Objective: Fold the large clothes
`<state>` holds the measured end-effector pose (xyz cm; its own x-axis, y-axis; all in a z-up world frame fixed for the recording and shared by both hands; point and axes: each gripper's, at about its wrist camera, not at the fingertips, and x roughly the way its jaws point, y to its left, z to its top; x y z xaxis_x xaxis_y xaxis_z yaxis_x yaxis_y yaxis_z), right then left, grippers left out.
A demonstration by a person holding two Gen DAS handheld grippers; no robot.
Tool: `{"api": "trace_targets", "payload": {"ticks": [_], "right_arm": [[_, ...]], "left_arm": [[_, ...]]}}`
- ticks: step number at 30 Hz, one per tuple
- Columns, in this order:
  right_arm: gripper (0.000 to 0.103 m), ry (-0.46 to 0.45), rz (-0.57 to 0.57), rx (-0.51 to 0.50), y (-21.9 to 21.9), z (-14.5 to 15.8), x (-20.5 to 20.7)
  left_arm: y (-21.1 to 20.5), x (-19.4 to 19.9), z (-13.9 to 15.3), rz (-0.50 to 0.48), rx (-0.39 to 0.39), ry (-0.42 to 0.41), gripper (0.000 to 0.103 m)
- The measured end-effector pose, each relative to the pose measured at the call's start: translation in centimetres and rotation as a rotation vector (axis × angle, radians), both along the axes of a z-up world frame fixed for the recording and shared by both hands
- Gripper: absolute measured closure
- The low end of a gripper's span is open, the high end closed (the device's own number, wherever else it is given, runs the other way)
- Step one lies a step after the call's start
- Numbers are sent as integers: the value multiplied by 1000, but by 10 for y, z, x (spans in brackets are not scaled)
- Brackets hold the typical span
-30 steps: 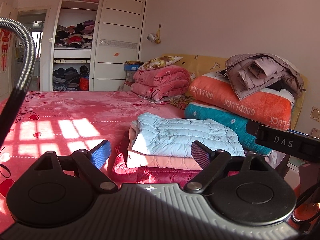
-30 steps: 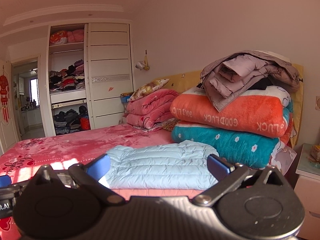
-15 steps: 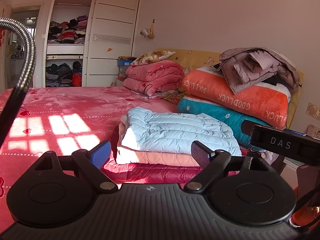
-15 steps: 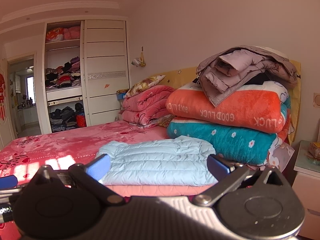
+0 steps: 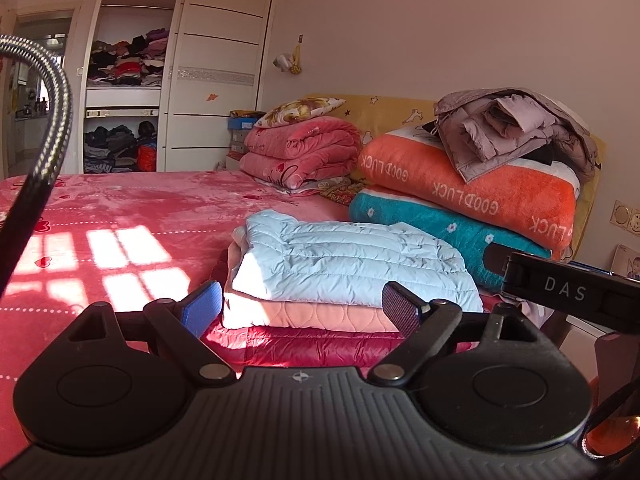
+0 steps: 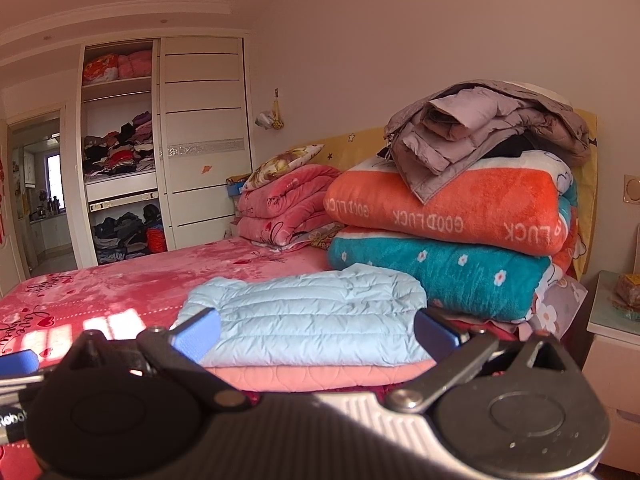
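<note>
- Both cameras have drawn nearer to the folded stack since the earlier frames, so the stack fills more of each view, while the clothes themselves lie as they did.
- Largest is the bed (image 5: 132,208), spread with a pink cover that carries a bright window-shaped patch of sunlight near the left side.
- Behind it stands a white wardrobe (image 6: 200,140), its left half open on shelves crammed with clothes.
- At the head of the bed sit an orange blanket (image 6: 460,204) lettered GOOD LUCK and, under it, a teal blanket (image 6: 440,276) with small flowers.
- A crumpled mauve padded jacket (image 5: 512,128) lies on top of the orange blanket; a dark garment seems tucked under it, though that is hard to make out.
- Further along, a folded pink quilt (image 5: 304,156) bears a floral pillow (image 5: 300,110).
- The task's clothes form a neat stack on the bed just beside the teal blanket: a light blue down jacket (image 5: 352,264) on top, a peach quilted garment (image 5: 312,314) beneath it, and a crimson padded garment (image 5: 304,344) at the bottom.
- The left tongs (image 5: 301,308) hover in front of the stack, released and spread wide, gripping nothing.
- The right tongs (image 6: 316,330) are likewise spread apart and empty, apart from the blue jacket.
</note>
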<state>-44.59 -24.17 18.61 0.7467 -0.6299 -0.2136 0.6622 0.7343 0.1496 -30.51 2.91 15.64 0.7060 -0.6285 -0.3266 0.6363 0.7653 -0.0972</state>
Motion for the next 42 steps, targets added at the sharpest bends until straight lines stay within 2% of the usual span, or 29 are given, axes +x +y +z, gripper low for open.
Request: {"api": "trace_targets", "payload": {"ticks": [23, 42], "right_arm": [[1, 6, -34, 33, -17, -11, -3], [1, 36, -24, 48, -23, -23, 9]], "left_arm": [[-9, 4, -6, -53, 22, -12, 0], [-10, 22, -17, -84, 25, 47, 0]]}}
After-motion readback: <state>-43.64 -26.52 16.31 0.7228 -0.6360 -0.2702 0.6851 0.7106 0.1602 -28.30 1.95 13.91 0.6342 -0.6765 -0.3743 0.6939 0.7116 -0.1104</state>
